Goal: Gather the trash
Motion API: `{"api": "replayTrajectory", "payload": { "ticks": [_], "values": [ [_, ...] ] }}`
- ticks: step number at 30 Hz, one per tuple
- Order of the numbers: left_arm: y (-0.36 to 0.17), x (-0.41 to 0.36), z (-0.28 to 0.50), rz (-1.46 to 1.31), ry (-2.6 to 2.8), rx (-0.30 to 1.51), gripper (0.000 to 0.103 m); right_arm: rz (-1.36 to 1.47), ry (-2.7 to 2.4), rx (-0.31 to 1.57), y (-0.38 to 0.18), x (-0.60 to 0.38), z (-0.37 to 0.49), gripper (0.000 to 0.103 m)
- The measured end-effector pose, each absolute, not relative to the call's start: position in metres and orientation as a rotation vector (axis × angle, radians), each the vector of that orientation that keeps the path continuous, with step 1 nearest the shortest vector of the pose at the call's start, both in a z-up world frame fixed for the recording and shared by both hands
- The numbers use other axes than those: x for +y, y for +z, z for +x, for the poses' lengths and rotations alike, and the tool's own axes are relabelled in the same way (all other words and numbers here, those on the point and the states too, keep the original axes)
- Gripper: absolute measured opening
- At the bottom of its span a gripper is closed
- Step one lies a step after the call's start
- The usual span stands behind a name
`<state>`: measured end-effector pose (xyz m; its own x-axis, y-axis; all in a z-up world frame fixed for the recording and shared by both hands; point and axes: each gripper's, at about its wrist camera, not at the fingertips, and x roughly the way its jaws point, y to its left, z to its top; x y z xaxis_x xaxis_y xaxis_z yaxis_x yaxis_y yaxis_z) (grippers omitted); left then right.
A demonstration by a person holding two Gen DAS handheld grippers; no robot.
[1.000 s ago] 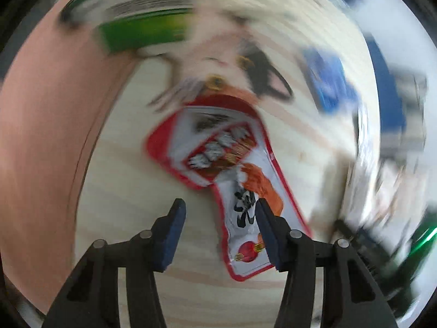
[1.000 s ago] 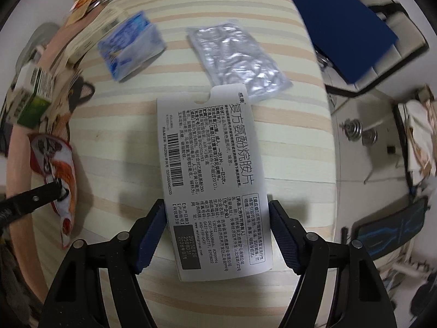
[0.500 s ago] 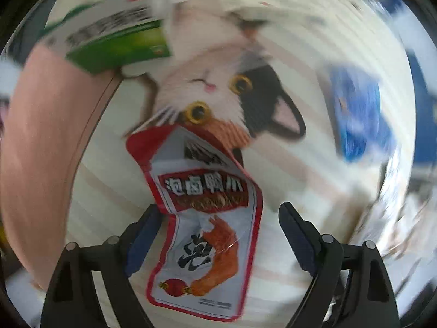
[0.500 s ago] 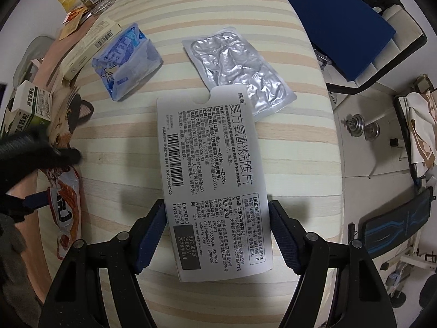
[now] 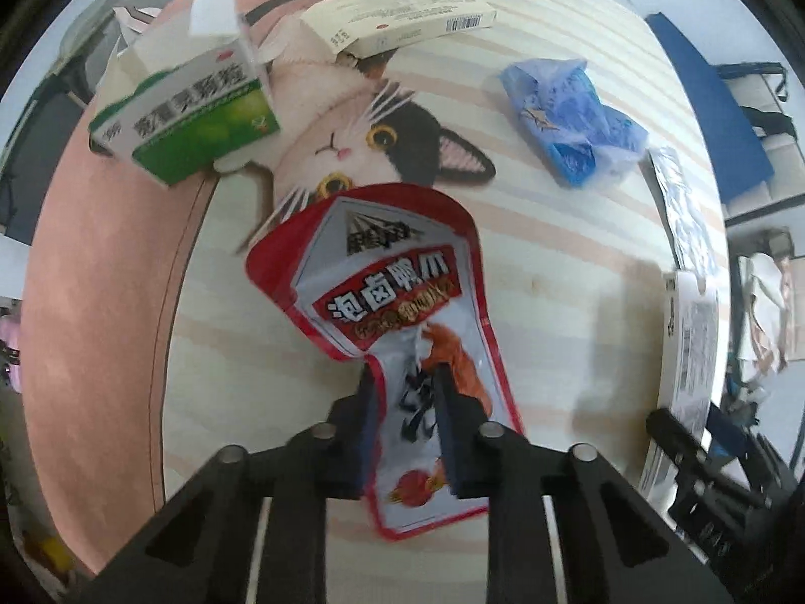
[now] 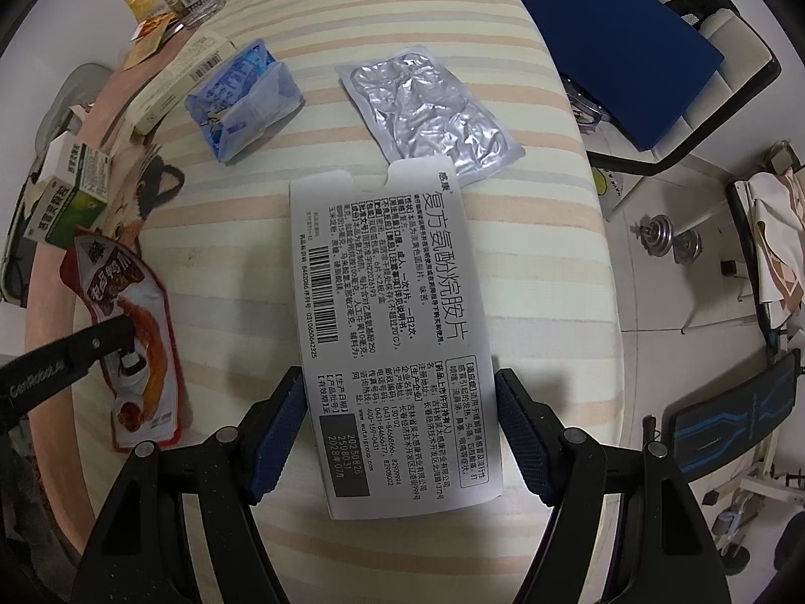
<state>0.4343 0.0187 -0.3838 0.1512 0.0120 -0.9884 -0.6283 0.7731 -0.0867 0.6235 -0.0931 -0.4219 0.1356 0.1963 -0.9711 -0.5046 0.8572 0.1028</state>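
Note:
A red and white snack wrapper (image 5: 392,272) lies on the striped cloth, with its top edge over the cat print. My left gripper (image 5: 402,375) points straight down with its jaws closing; the pads pinch the wrapper's lower half, which buckles between them. The right wrist view shows the same wrapper (image 6: 136,312) at the left with a left finger (image 6: 100,345) on it. My right gripper (image 6: 400,387) is shut on a flat white medicine box (image 6: 387,277), one pad against each long side, above the cloth.
A green and white carton (image 5: 186,116), a long cream box (image 5: 397,15) and a blue plastic packet (image 5: 573,116) lie beyond the wrapper. A silver foil pouch (image 6: 432,116) lies past the white box. A blue chair (image 6: 619,15) and a dumbbell (image 6: 664,241) stand off the table's right edge.
The left gripper moved over the red wrapper, spread wide around it, then closed on its lower half, which crumpled. The right gripper kept still with the white box.

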Motion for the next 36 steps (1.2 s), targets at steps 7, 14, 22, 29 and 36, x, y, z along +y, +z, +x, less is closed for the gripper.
{"api": "replayTrajectory", "payload": {
  "ticks": [7,14,22,29,36],
  "values": [
    [-0.384,0.065,0.384,-0.710,0.489,1.276,0.006,-0.255,0.527,1.339,-0.420,-0.096,0.622,0.076],
    [-0.346,0.065,0.395,-0.618,0.489,1.175,0.002,-0.266,0.548,1.324,-0.413,-0.091,0.614,0.076],
    [-0.357,0.070,0.415,-0.645,0.483,1.278,0.007,-0.269,0.564,1.333,-0.411,-0.086,0.611,0.076],
    [-0.386,0.088,0.366,-0.841,0.520,1.273,0.037,-0.249,0.567,1.347,-0.413,-0.091,0.617,0.076],
    [-0.390,0.085,0.375,-0.865,0.491,1.276,0.080,-0.289,0.567,1.391,-0.427,-0.079,0.620,0.078]
  ]
}}
